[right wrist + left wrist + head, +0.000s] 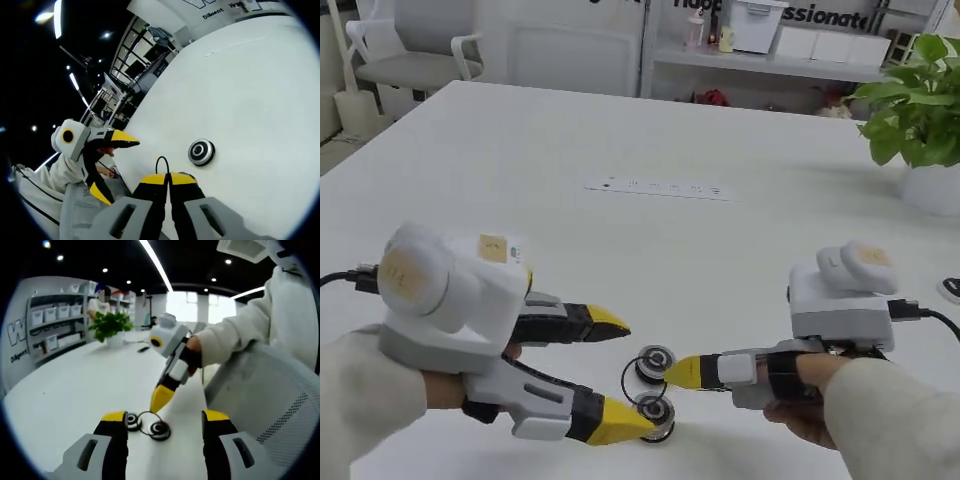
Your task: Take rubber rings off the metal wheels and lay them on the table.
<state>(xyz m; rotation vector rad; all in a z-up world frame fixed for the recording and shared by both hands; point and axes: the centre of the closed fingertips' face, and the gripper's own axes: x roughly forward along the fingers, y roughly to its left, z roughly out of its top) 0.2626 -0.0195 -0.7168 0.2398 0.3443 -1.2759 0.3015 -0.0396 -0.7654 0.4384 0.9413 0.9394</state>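
r claw (169, 176) pinching thin blk ring (161, 157), looped

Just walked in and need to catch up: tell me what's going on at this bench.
A person works two handheld grippers over a white table. The right gripper is shut on a thin black rubber ring next to two metal wheels. The left gripper is open, close to the wheels. Whether the ring is fully clear of the wheels is hard to tell.
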